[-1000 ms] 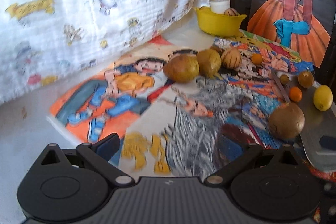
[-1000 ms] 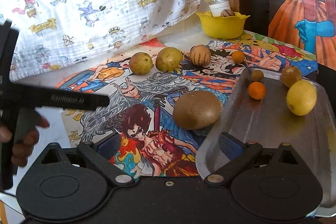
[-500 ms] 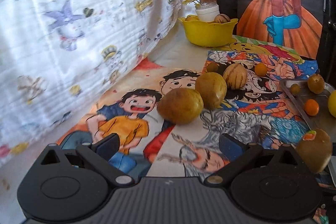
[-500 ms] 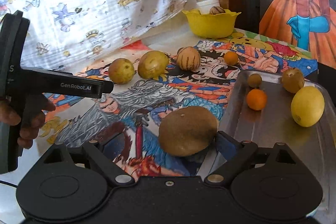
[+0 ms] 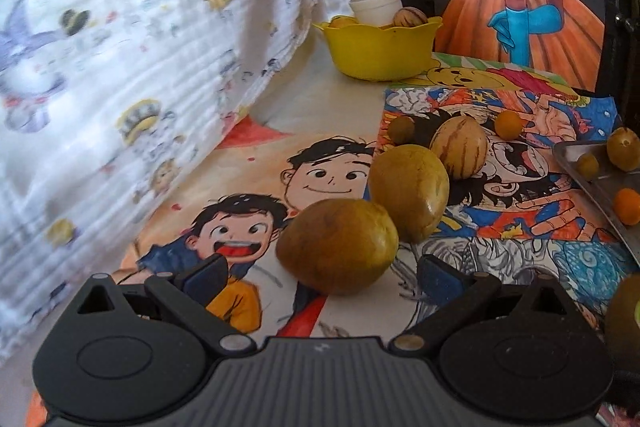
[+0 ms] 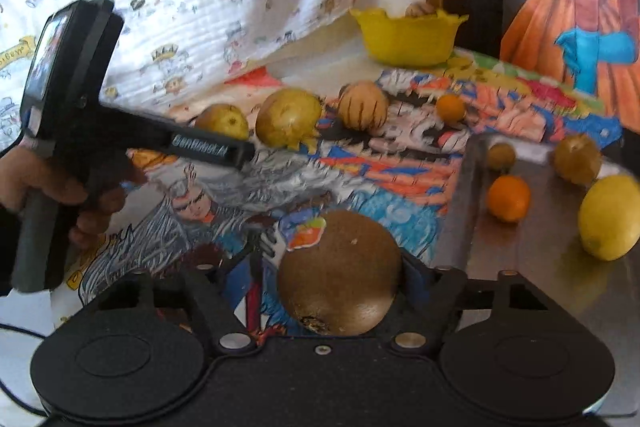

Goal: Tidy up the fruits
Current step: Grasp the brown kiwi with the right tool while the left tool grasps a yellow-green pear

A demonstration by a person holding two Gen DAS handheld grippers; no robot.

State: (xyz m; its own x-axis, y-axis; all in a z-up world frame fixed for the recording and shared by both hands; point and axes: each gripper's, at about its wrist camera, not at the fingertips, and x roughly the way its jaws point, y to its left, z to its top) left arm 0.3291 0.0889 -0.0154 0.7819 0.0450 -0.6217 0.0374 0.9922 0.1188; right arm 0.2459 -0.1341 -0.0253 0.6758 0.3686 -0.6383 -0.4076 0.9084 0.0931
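We see the brown kiwi (image 6: 340, 275) lying on the cartoon-printed desk (image 6: 360, 163), directly between the fingers of the right gripper (image 6: 338, 277). Those fingers have just been closing, and its right finger touches the fruit; whether the left one presses we cannot tell. The metal tray (image 6: 532, 255) lies just to the right. The left gripper (image 5: 322, 273) is spread open, and a yellow-green fruit (image 5: 338, 245) sits just ahead, centred between its fingers, untouched.
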